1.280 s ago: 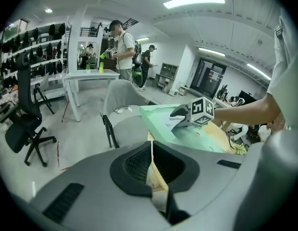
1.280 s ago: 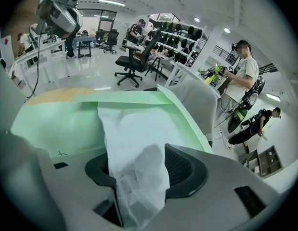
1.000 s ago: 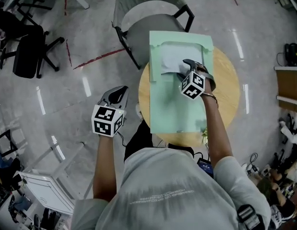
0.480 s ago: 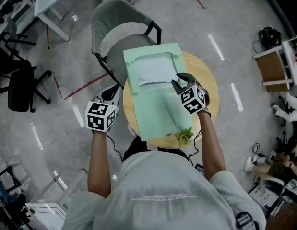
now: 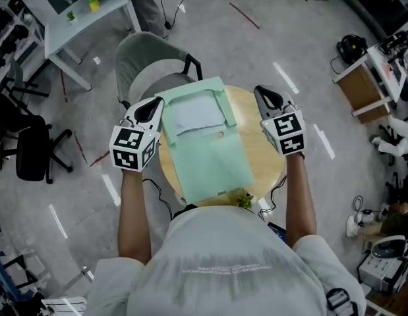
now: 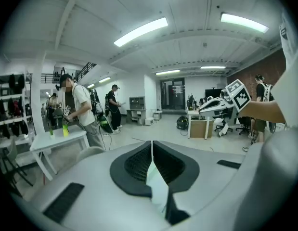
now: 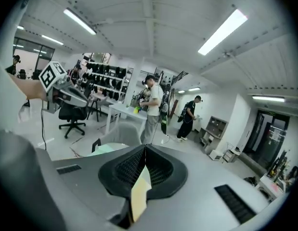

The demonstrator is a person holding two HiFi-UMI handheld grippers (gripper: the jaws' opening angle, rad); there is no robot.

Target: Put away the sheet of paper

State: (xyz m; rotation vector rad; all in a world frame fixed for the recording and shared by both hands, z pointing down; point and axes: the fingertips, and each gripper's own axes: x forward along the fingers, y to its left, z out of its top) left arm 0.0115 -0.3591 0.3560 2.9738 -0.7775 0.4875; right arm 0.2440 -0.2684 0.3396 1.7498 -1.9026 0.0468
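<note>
Lifted off the folder (image 5: 213, 160) since a second ago: right gripper (image 5: 265, 98), jaws just clenched on nothing. Left gripper (image 5: 149, 108) likewise clenched, empty. Sheet of paper (image 5: 197, 114) tucked in folder near tabletop (image 5: 260, 151) far edge. Likely light, limp, crease-prone; pinch at an edge.

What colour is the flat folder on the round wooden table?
The flat folder is plain pale mint green; clearest in the head view.
</note>
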